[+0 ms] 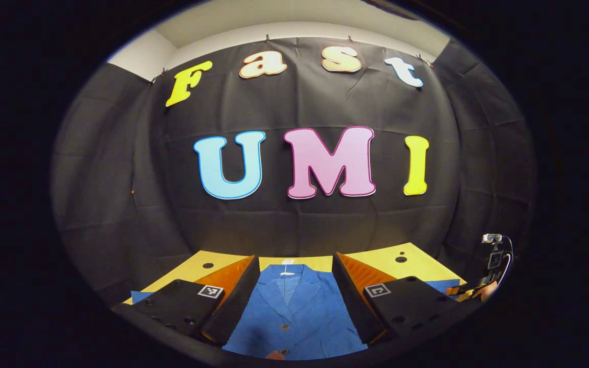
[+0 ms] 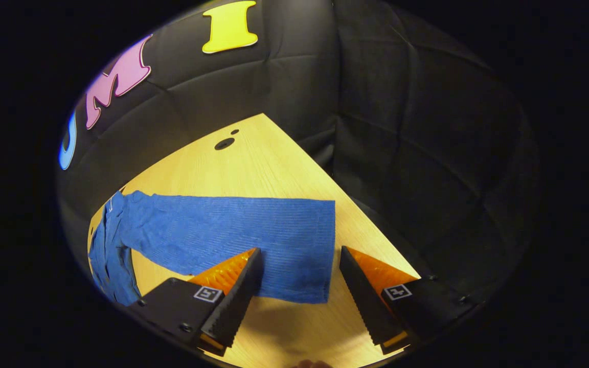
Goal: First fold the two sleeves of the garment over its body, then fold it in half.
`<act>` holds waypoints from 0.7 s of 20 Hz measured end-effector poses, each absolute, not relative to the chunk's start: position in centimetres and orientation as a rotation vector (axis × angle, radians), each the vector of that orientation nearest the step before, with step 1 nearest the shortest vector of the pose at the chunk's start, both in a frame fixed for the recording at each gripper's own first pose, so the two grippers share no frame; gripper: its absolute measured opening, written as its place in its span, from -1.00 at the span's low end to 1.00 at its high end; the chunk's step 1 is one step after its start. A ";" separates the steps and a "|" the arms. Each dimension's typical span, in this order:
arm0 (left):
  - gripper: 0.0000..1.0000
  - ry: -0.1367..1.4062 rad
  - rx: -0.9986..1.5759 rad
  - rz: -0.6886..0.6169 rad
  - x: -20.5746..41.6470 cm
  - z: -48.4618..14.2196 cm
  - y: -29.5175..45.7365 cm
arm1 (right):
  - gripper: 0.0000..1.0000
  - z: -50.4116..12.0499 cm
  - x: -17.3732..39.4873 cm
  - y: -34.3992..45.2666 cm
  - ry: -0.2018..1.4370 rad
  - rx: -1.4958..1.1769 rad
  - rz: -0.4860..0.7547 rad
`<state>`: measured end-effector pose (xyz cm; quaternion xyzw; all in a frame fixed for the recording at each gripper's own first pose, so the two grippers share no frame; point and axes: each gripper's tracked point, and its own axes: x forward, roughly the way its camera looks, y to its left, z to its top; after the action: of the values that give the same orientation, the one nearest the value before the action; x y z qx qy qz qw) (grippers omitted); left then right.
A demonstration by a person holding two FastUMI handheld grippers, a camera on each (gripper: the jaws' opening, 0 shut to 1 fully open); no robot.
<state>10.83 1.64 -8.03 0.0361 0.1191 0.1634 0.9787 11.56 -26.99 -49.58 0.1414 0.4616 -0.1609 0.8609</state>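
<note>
A blue buttoned garment (image 1: 294, 312) lies flat on the yellow table (image 1: 407, 260), collar toward the wall. In the left gripper view my left gripper (image 1: 295, 256) hovers open above its chest, and the collar and button row show between the fingers. In the right gripper view one blue sleeve (image 2: 233, 230) stretches straight out over the table (image 2: 253, 163) from the garment's body (image 2: 110, 255). My right gripper (image 2: 300, 249) is open, its fingers to either side of the cuff end, one over the sleeve and the other just beyond the cuff edge. Neither gripper holds cloth.
Black cloth walls close the booth behind and beside the table. Two dark holes (image 2: 224, 144) mark the tabletop near its back corner. At the far right table edge in the left gripper view, a hand (image 1: 489, 292) holds the other gripper.
</note>
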 end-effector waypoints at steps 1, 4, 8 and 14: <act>0.65 0.237 0.076 0.321 10.8 -7.9 1.3 | 0.98 -49.8 11.5 -27.0 0.977 0.262 -0.337; 0.65 0.243 0.088 0.297 10.8 -8.0 0.7 | 0.93 -50.0 11.6 -26.0 1.006 0.215 -0.318; 0.65 0.245 0.101 0.301 10.2 -7.9 1.3 | -0.20 -49.8 12.3 -25.4 0.995 0.301 -0.320; 0.65 0.244 0.119 0.341 7.9 -7.8 3.1 | -0.96 -49.8 12.5 -25.3 1.003 0.332 -0.324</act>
<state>7.90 3.08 -7.81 0.0590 0.1212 0.1691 0.9763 12.45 -25.32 -49.82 0.1575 0.4766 -0.1540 0.8511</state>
